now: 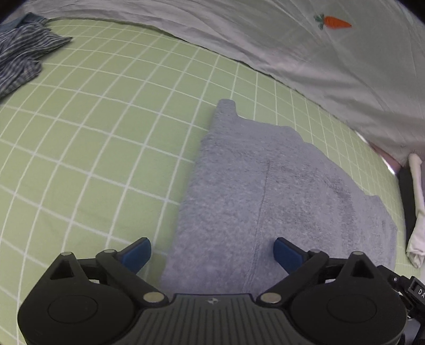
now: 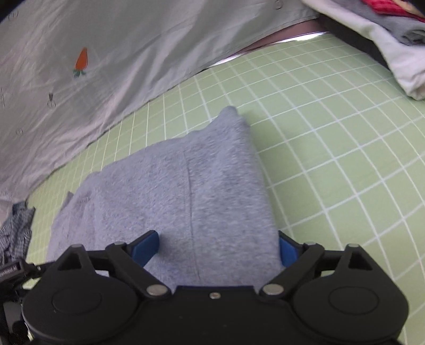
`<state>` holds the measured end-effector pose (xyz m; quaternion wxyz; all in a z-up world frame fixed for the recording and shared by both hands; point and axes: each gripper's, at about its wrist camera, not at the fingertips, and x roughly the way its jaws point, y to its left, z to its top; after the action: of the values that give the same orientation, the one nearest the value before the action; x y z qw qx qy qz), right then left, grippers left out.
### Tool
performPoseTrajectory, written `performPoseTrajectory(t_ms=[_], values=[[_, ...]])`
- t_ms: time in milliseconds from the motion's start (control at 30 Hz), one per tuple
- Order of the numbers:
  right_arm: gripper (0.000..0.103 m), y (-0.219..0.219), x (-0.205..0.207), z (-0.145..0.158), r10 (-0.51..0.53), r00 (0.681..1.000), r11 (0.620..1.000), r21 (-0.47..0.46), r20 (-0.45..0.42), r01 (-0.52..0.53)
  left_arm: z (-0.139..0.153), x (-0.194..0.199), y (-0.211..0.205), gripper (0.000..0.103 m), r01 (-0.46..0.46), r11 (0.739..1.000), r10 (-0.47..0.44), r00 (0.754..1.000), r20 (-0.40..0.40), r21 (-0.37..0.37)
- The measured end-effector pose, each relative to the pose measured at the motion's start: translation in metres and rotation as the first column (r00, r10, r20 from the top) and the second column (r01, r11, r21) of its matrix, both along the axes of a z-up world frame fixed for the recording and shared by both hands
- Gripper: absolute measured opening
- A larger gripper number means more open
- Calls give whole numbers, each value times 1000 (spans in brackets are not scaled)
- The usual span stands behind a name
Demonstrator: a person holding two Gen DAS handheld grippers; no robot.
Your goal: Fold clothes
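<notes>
Grey fleece garment (image 1: 265,191) beneath both grippers, left (image 1: 212,254) and right (image 2: 219,248), jaws spread.

Left side: bare green checked sheet (image 1: 93,138) lies open left of the grey fleece garment (image 1: 265,191).
Far left corner: a crumpled blue striped garment (image 1: 21,55) blocks that corner, well apart from the fleece.
Far edge: a pale duvet with a carrot print (image 1: 305,58) walls the sheet's far side, near the fleece's far corners.
Right side: open sheet right of the fleece; a white folded cloth (image 2: 398,63) and a pile of clothes (image 2: 398,24) bound it.
</notes>
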<state>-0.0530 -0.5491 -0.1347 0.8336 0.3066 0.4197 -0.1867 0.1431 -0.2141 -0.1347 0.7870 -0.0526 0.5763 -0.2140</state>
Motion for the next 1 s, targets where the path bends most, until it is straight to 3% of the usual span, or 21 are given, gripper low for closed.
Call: performPoseTrajectory(t_ms=[133,267,467,500,533,567,600,633,667,700,767,867,1000], values=[[98,-4,16,-10,11,1000,1000,26,-8,-11,-5,7,-17,103,39,999,-39,999,8,-2],[103,-4,31,-13,41,999,999,7,-5,-41,-7,8,-34,103,92,996,-93,994,63,20],[103,2,58,-14,74,997,997,-13,-3,-74,-9,6,-43,101,78,996,-74,994,79,-48],[103,5,61,-15,83,997,997,-6,7,-83,-7,2,-46,97,86,995,-82,993,90,-45],[103,11,63,-15,103,995,995,2,16,-103,-6,-4,-50,83,96,995,-91,991,101,-40],[98,16,66,-15,126,992,992,10,24,-127,-4,-9,-53,74,105,994,-100,989,112,-36],[93,22,67,-14,158,987,987,12,29,-158,-3,-14,-55,57,106,994,-101,989,112,-38],[77,27,65,-11,166,986,986,10,33,-166,-2,-17,-52,48,89,994,-83,992,96,-64],[60,28,60,-8,155,987,987,26,47,-156,0,-21,-48,44,57,995,-50,995,82,-83],[54,29,54,-5,139,988,989,46,64,-142,2,-26,-45,41,41,995,-34,997,73,-88],[32,28,34,6,81,991,990,103,111,-92,9,-41,-36,39,25,992,-19,999,50,-121],[28,36,-1,26,17,985,986,163,170,-45,20,-70,-30,37,80,975,-75,997,31,-205],[26,47,-62,48,-88,969,977,210,230,39,37,-105,-49,36,197,955,-183,980,79,-223]])
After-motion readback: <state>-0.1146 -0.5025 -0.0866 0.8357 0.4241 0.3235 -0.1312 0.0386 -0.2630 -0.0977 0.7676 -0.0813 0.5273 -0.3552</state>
